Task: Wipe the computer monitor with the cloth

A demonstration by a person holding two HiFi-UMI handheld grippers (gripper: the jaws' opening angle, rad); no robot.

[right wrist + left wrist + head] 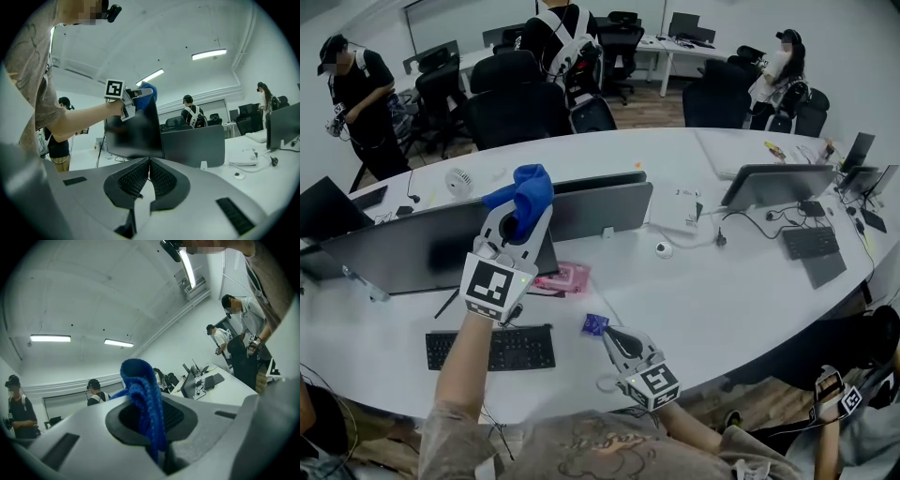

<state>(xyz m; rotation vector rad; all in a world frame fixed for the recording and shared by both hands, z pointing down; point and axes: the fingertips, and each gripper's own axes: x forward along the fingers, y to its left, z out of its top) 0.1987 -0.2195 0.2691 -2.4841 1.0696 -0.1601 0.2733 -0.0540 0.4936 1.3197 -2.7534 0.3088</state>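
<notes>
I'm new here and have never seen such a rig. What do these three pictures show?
No robot: a person holds a two-jaw gripper in each hand. One picture comes from a camera on the person's head, looking down at a white table; the others from cameras riding on each gripper. The left gripper pinches a blue cloth at a dark monitor, near its top edge. The right gripper, jaws shut and empty, sits low near the table. A keyboard and pink packet lie there.
</notes>
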